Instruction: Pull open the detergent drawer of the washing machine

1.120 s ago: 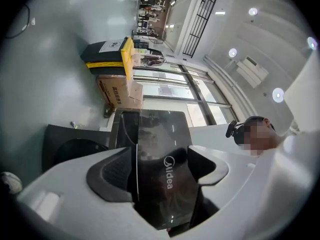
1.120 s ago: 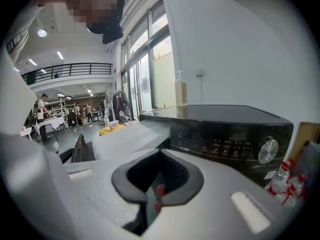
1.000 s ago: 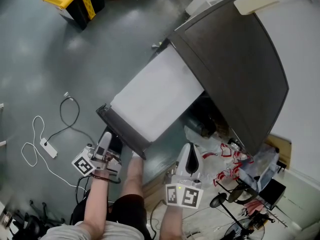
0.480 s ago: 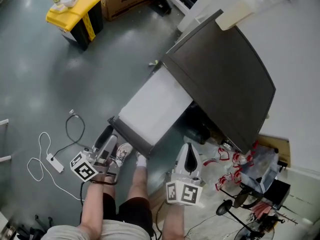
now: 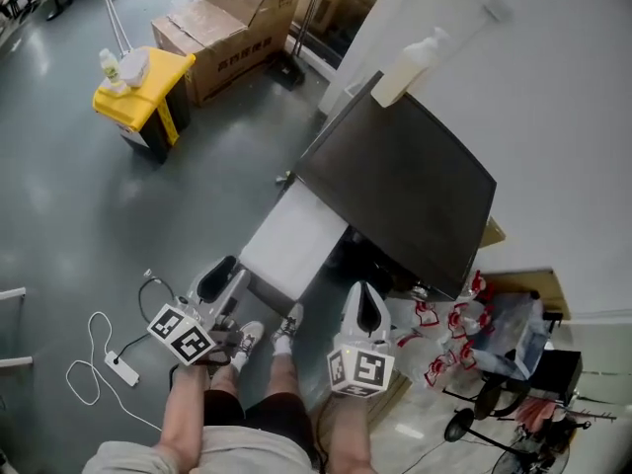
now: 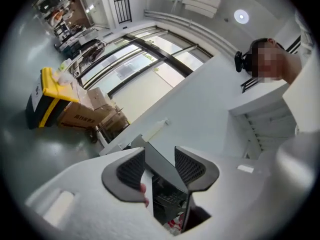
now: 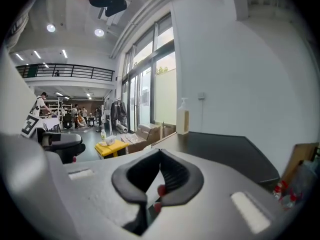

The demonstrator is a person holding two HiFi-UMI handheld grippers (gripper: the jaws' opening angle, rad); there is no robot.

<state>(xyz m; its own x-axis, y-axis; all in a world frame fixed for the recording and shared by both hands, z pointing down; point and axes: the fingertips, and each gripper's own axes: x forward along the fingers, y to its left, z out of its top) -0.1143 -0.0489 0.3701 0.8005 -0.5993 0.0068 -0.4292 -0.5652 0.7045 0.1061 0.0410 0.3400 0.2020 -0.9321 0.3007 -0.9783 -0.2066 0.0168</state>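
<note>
The washing machine has a dark top (image 5: 405, 186) and a white front (image 5: 291, 240); I cannot make out its detergent drawer in any view. A pale bottle (image 5: 420, 57) stands on the top's far corner. My left gripper (image 5: 225, 286) hovers before the machine's left front corner without touching it. Its jaws are closing and hold nothing: the left gripper view (image 6: 160, 156) shows only the machine's dark edge through the gap. My right gripper (image 5: 363, 304) floats in front of the machine, apart from it. Its jaws meet at the tips (image 7: 160, 154), holding nothing.
A yellow bin (image 5: 148, 92) and cardboard boxes (image 5: 232, 28) stand on the grey floor at the far left. A cable with a power strip (image 5: 118, 368) lies at the near left. Red-and-white clutter (image 5: 464, 334) and a black stand (image 5: 474, 423) crowd the right.
Both grippers have risen in front of the machine. The left gripper has rolled and its jaws have narrowed. The head view now takes in more of the room beyond.
</note>
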